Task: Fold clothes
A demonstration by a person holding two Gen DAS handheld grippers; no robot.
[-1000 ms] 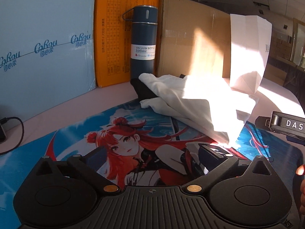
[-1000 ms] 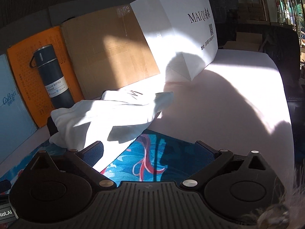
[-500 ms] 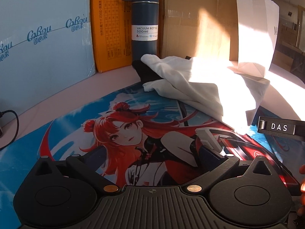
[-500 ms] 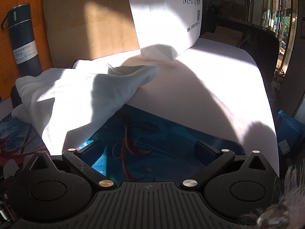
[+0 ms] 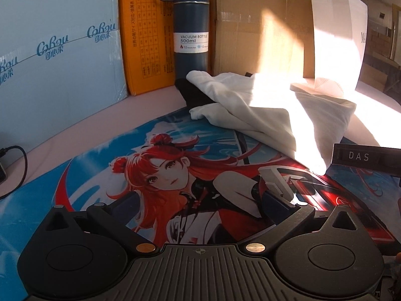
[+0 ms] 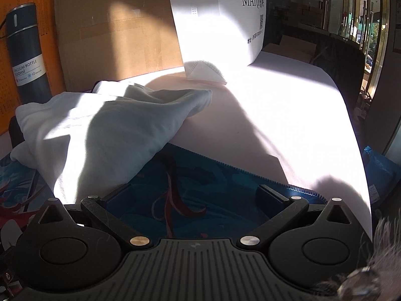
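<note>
A crumpled white garment lies at the far right of the anime-print mat, partly over a black cloth. It also shows in the right wrist view, left of centre. My left gripper is open and empty, low over the mat, short of the garment. My right gripper is open and empty over the mat's right end; its left finger is at the garment's near hem. Its body shows at the right in the left wrist view.
A dark blue vacuum bottle stands behind the garment against an orange box, a pale blue box and brown cardboard. A white paper bag stands at the back right. A black cable lies left. The table edge runs right.
Both grippers have moved forward and lower toward the garment, which now looks larger and nearer. The garment has not moved. Both stay open.
</note>
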